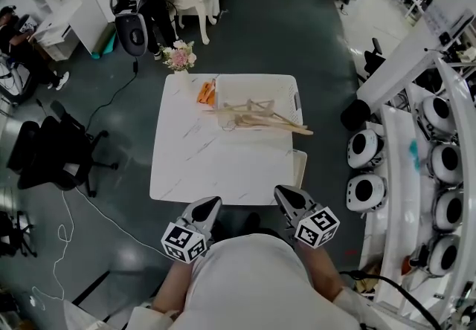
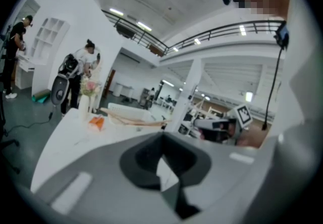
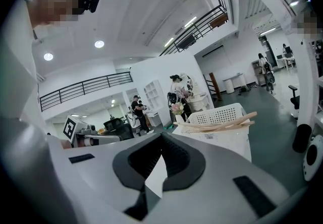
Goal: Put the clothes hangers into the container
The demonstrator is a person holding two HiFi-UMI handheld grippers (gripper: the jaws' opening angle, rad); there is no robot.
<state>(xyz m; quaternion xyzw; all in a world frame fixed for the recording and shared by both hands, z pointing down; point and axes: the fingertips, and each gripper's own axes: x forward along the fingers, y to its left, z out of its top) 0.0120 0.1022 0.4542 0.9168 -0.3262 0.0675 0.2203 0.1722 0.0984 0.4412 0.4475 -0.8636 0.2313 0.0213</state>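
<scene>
1. Close to the person, the left gripper (image 1: 210,204) and right gripper (image 1: 286,193) hang at the near edge of the counter (image 1: 201,172). Both are empty, each with its fingers (image 2: 141,160) pressed together on nothing.
2. No hangers lie on the counter between them and the container (image 1: 256,78).
3. At the far side, the hangers (image 1: 268,122) lie piled in the container, their long ends poking out over its right rim.
4. Just left of it sits a small orange thing (image 1: 206,92) that I cannot identify.
5. The task looks all but done. At most, the jutting ends need tucking in.
</scene>
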